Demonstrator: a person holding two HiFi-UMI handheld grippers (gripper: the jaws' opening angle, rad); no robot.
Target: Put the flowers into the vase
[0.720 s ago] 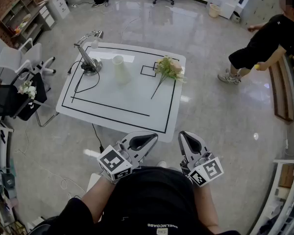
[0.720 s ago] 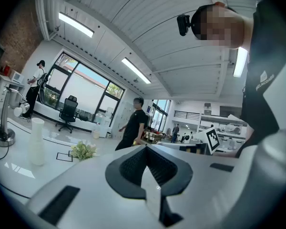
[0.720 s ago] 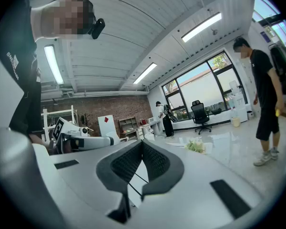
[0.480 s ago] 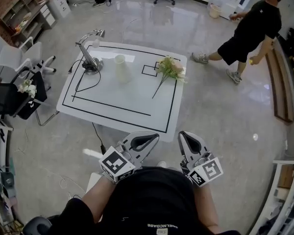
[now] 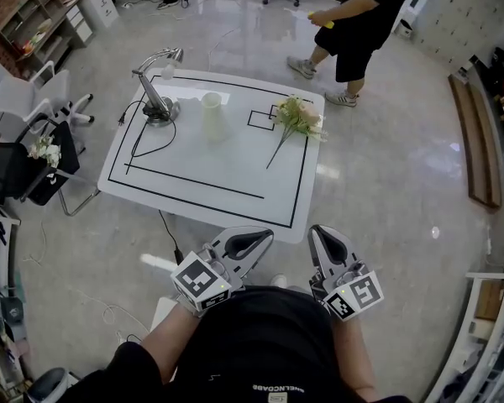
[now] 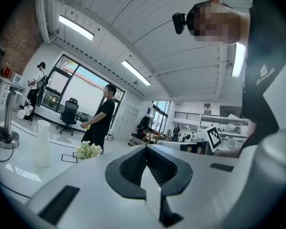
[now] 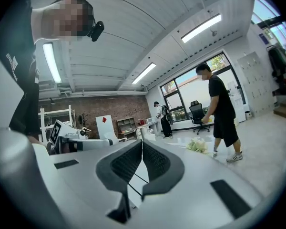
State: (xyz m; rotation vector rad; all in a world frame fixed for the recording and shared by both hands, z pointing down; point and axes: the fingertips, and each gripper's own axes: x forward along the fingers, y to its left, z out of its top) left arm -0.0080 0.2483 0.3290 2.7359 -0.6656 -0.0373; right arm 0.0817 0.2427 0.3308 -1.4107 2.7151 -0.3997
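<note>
White table (image 5: 210, 187) is the landmark, task not started yet. Someone (image 5: 365, 11) strolling past table's far side, nothing to do with me. Desk lamp (image 5: 155, 99) at table's far left corner, cord trailing over top. Vase (image 5: 212, 116) upright just right of lamp, mouth up, ready for stems. Flowers (image 5: 298, 117) lying flat near table's far right edge, stems toward near side, easy grab I reckon. My left gripper (image 5: 256, 240) and right gripper (image 5: 323, 242) both pinched closed, empty, held level off table's near side, well apart from it.

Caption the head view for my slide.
Shut, empty left gripper and right gripper hover short of the white table, where a white cylindrical vase stands left of a lying cream flower bouquet.
</note>
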